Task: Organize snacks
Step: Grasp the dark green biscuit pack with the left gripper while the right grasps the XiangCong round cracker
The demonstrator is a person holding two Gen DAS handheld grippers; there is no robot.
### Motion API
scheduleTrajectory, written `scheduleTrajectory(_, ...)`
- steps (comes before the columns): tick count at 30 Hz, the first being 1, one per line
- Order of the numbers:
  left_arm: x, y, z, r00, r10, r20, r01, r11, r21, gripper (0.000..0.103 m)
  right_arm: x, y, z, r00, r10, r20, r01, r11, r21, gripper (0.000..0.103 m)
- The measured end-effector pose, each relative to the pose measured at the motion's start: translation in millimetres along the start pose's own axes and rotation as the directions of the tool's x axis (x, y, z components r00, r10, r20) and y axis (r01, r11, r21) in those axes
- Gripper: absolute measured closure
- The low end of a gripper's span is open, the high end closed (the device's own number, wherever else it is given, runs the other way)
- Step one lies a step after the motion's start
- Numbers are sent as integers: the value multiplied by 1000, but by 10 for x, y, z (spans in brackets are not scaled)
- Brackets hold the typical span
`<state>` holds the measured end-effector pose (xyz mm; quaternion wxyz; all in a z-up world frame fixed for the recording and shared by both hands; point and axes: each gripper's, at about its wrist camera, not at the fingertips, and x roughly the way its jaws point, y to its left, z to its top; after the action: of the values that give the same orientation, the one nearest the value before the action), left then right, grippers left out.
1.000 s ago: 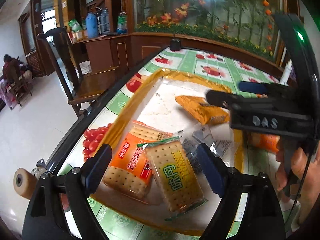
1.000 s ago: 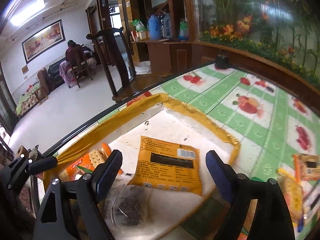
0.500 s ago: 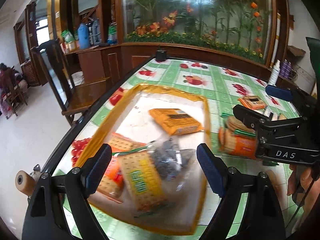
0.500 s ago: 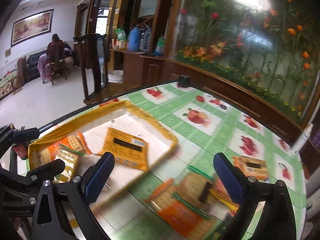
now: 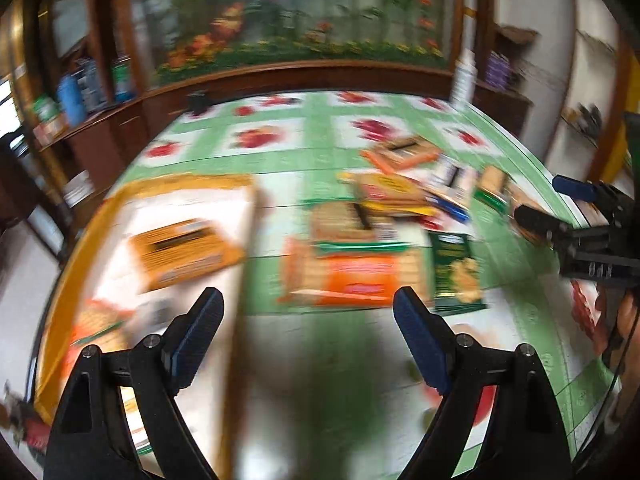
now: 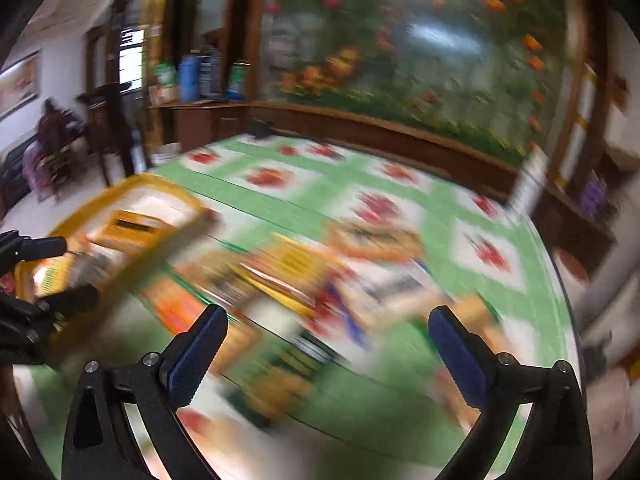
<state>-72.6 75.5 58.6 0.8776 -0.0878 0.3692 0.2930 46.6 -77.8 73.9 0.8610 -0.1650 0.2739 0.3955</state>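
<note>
Both views swung from yellow tray (image 5: 72,264) to loose snack packets (image 5: 352,276), left gripper (image 5: 308,320) empty, right gripper (image 6: 328,340) opening, empty.

Bright daylight; heavy motion blur, fisheye-warped edges.

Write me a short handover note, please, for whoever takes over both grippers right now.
Left gripper: open, empty.
Right gripper: jaws opening, nothing between them.
Yellow-rimmed tray: at the table's left; holds an orange packet and some cracker packs.
Loose snacks: piled on the green tablecloth right of the tray, large orange cracker pack nearest it.
Left: move the pile into the tray.
</note>
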Motion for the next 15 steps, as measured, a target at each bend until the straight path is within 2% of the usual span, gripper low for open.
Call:
scheduleTrajectory(4,200,-442,100,998,-61,-32,63,995,80,16,50,-685,-203,997,-37,-65,47,988,150,1)
scheduleTrajectory(7,326,-737,152,995,-89,-54,95,986,135,16,73,-979,-277,996,-46,-81,63,973,221,1)
scheduleTrajectory(11,472,-1001,213,990,-111,-84,124,978,168,16,138,-1121,-362,995,-19,-94,43,963,267,1)
scheduleTrajectory(15,580,-1213,247,988,-115,-105,135,968,210,16,249,-1139,-392,992,-36,-124,67,965,255,1)
